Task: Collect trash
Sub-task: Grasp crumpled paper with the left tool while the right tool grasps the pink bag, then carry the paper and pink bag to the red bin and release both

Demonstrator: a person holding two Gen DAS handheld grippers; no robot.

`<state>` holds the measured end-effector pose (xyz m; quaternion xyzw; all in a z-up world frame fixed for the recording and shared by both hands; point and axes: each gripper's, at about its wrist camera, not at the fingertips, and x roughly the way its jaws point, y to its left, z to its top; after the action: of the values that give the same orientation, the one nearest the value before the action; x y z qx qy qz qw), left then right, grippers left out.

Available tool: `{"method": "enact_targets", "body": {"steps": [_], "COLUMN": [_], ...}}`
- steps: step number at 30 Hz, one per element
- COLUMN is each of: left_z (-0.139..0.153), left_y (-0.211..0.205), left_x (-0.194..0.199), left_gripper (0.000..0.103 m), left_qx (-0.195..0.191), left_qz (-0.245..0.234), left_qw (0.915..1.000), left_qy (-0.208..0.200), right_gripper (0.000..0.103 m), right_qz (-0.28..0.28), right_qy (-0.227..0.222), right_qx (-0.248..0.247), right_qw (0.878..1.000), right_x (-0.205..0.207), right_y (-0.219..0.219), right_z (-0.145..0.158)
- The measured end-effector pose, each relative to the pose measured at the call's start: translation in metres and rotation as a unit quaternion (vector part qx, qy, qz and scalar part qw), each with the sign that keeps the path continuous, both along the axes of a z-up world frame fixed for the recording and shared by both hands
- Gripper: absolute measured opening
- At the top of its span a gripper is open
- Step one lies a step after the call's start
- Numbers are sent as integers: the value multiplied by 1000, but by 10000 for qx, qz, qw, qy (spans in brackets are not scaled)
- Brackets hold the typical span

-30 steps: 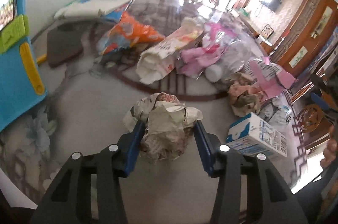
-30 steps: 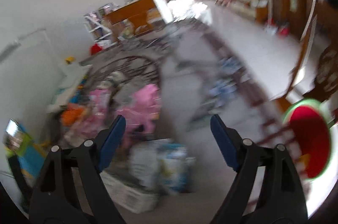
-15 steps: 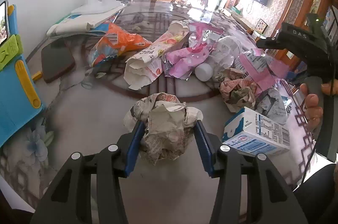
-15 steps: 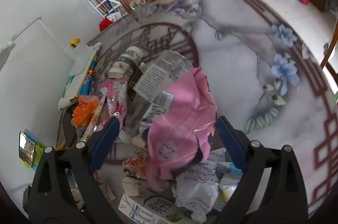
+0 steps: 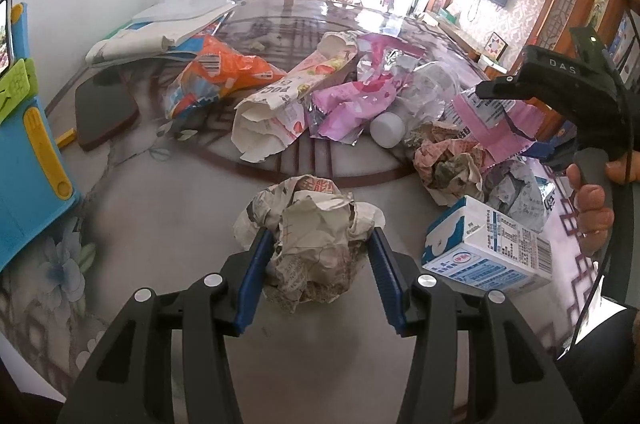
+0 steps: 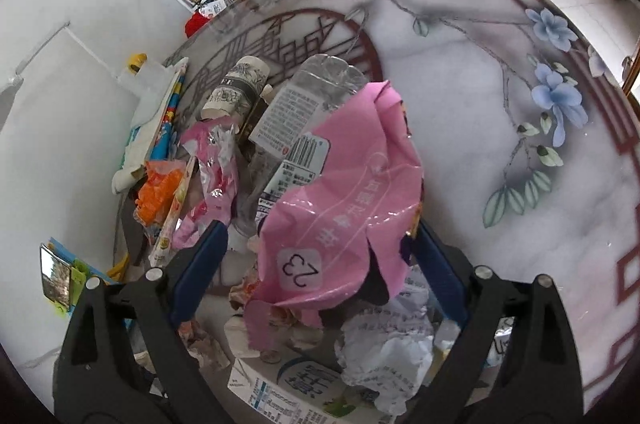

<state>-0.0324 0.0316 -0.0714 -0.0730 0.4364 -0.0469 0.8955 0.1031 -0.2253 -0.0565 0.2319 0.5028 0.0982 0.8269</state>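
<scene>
My left gripper (image 5: 316, 268) is shut on a crumpled newspaper ball (image 5: 312, 244) just above the marble table (image 5: 160, 184). My right gripper (image 6: 320, 264) is open, its jaws on either side of a pink plastic wrapper (image 6: 340, 204) on top of the trash pile. In the left wrist view the right gripper's black body (image 5: 560, 92) hovers over that wrapper (image 5: 496, 128). A blue and white milk carton (image 5: 488, 252) lies at the pile's near edge and also shows in the right wrist view (image 6: 288, 388).
The pile holds an orange snack bag (image 5: 216, 76), a long paper wrapper (image 5: 288, 100), pink foil bags (image 5: 348, 96), a clear bottle (image 6: 304, 112) and crumpled paper (image 6: 384, 352). A blue toy (image 5: 24, 152) stands at the left. Newspapers (image 5: 160, 32) lie at the back.
My right gripper swung down from facing the room to over the trash pile, and its open jaws now straddle the pink wrapper. My left gripper kept hold of the newspaper ball.
</scene>
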Motion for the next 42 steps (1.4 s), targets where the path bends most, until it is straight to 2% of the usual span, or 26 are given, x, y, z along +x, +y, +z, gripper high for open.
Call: {"method": "enact_targets", "body": {"steps": [8,10,12,14,16,23,33,38,42], "left_z": [0,0,0,0,1,3,6,10,17], "left_y": [-1,-2,-2,-3,-2,-1,1,-5,-14], "left_x": [-1,-1,-1,-1,-2,-3,-5,-10,-15], "left_gripper": [47,47,47,47,47,47,47,47,47], "left_qx": [24,49,74,88,115,180,322,482,695], "left_qz": [-1,-17,-25,-32,-12,52,205,190,139], "left_qw": [10000,10000,10000,10000,9999,9998,9989,9975,9943], "left_qy": [3,0,-1,-2,-26,-94,-262,-476,-800], "right_gripper": [85,78,65,57,53,50,50,50,50], "right_qz": [-18,-20,36,98,125,223,292,347,336], "right_qy": [171,196,207,157,82,-276,-1098,-1522,-1794], "right_qx": [233,302,388,409,431,426,227,-144,-597], "right_qw": [9996,9994,9990,9990,9990,9985,9933,9876,9814], "right_x": [0,-1,-1,-3,-5,-15,-52,-76,-97], "right_y": [-6,-6,-6,-6,-6,-11,-39,-60,-80], "right_z": [-8,-10,-10,-9,-5,13,49,66,74]}}
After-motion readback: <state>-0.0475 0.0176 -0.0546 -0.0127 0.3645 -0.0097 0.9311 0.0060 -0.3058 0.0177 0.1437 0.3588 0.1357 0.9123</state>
